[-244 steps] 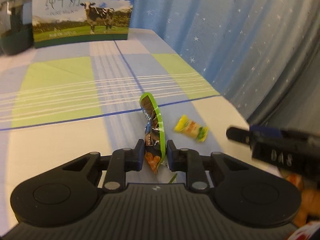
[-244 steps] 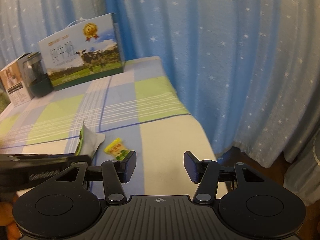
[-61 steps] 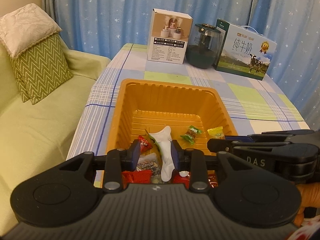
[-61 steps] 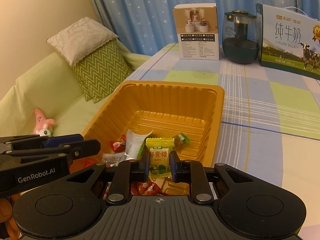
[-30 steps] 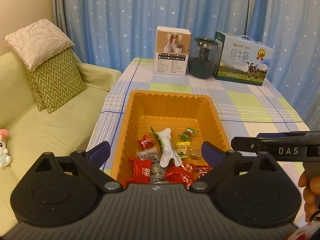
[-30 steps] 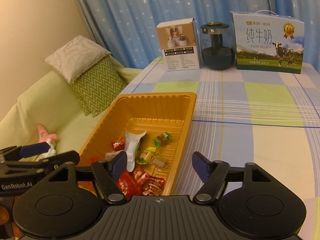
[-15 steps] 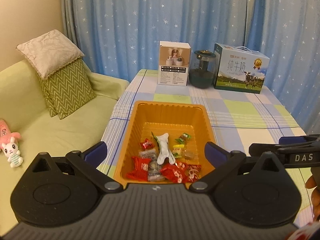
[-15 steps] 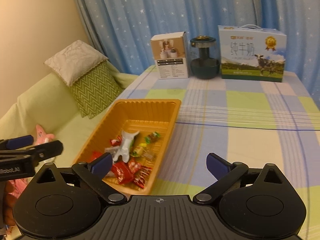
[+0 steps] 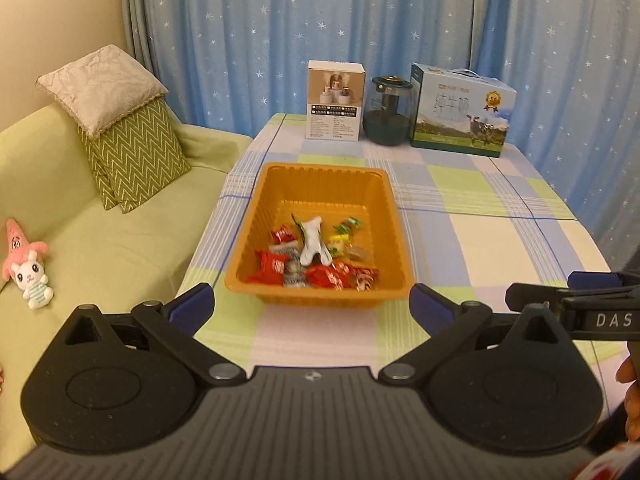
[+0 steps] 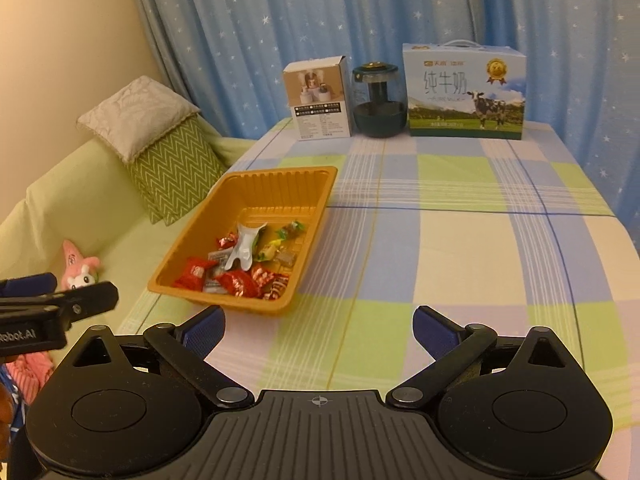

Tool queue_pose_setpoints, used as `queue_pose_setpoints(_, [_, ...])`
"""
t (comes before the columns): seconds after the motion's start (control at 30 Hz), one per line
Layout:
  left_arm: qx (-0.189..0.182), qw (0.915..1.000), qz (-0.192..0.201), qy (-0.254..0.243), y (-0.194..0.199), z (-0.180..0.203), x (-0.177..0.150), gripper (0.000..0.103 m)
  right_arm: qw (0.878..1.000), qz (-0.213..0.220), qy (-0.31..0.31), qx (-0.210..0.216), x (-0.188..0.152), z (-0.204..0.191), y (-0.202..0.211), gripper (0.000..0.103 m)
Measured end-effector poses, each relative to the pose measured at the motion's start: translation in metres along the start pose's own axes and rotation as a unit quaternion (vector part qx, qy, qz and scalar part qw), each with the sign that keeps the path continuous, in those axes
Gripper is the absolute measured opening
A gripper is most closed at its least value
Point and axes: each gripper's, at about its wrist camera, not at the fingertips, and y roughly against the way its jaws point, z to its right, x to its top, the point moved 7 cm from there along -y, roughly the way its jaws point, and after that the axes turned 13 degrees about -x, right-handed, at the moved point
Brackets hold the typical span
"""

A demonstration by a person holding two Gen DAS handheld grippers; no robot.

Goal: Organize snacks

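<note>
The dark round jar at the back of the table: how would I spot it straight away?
Look to the far edge of the checked tablecloth, against the starry blue curtain. Three things stand in a row there; the dark round glass jar is the middle one. Its neighbours, the white carton and cow-printed milk box, are square-cornered.

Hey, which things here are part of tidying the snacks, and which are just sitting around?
Part of the job: orange tray; wrapped snacks inside it.

Just sitting around: milk carton; dark jar; small white box; cushions; soft toys.
</note>
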Motion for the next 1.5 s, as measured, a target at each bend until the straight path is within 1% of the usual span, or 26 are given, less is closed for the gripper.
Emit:
queue_pose_setpoints(0.2, [0.005,1.0,0.001,0.005,0.028,0.013,-0.022,0.103,1.0,0.013,-0.001,0.001,-0.022,-0.001,0.035,0.1])
queue_pose_setpoints(0.3, [0.006,1.0,0.003,0.004,0.043,0.018,-0.031,0.103,1.0,0.02,0.01,-0.008,-0.031,-0.001,0.052,0.1])
queue_pose_setpoints(0.5, [0.014,0.9998,0.008,0.008,0.067,0.022,-0.046,0.103,1.0,0.013,0.013,-0.019,-0.049,0.002,0.077,0.1])
queue_pose_setpoints(0.7, [0.011,0.9999,0.01,0.002,0.082,0.027,-0.057,0.103,1.0,0.02,0.004,-0.019,-0.059,0.002,0.098,0.1])
queue_pose_setpoints(0.97, [0.009,0.9998,0.015,0.011,0.086,0.026,-0.062,0.103,0.999,0.026,0.003,-0.022,-0.061,0.001,0.106,0.1])
queue_pose_setpoints(1.5, [0.004,0.9999,0.013,0.01,0.083,0.026,-0.064,0.103,0.999,0.027,0.004,-0.028,-0.064,0.001,0.103,0.1])
